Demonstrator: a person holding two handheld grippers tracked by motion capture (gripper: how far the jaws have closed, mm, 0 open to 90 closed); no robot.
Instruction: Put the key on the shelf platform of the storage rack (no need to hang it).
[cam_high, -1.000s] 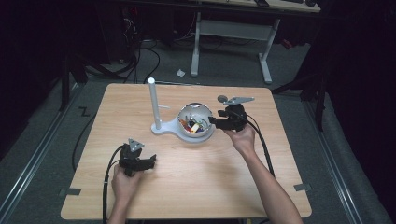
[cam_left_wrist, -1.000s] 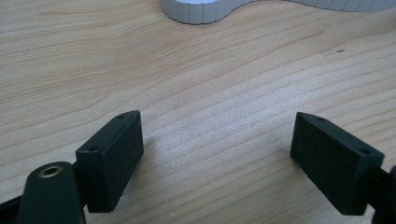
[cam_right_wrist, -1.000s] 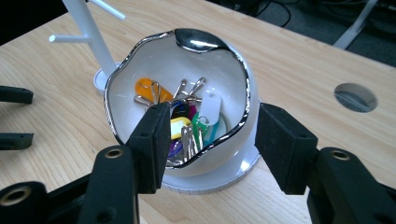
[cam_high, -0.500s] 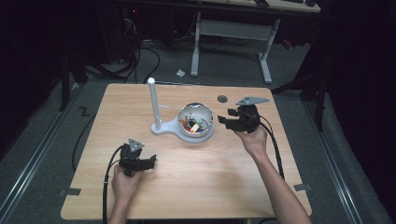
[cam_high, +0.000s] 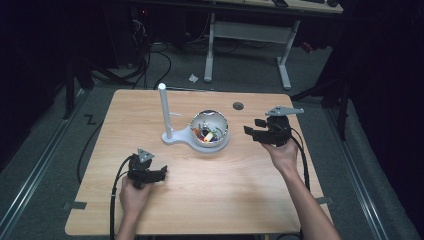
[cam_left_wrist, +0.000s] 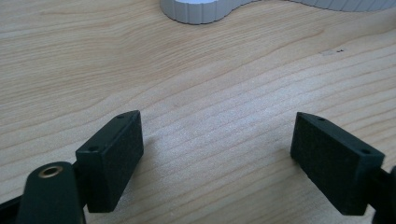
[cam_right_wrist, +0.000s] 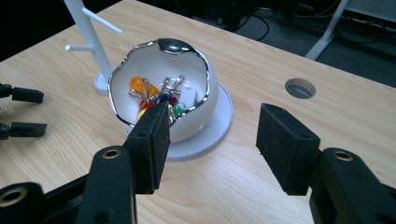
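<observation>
Landmark: white egg-shaped bowl with a wavy silvered rim (cam_high: 210, 131), seated on a flat white ribbed base (cam_high: 186, 138) near the middle of the light wooden table (cam_high: 220, 200).

Inside the bowl: a tangle of small coloured tags on metal key rings (cam_right_wrist: 159, 95); orange, red, green and blue pieces are visible, and the count cannot be told.

A white upright post with short side pegs (cam_high: 164, 111) stands on the same base, just left of the bowl in the high view.

Right gripper (cam_high: 254, 128): held in the air beside the bowl on its right, jaws pointing at it. Jaws stand apart, with nothing between the pads. Apart from the bowl, not touching.

Left gripper (cam_high: 162, 172): nearer the person than the bowl, to its left, low over the table. Jaws wide apart, with bare wood between them.

A round hole in the tabletop (cam_high: 238, 106) lies beyond the bowl, to its right.
</observation>
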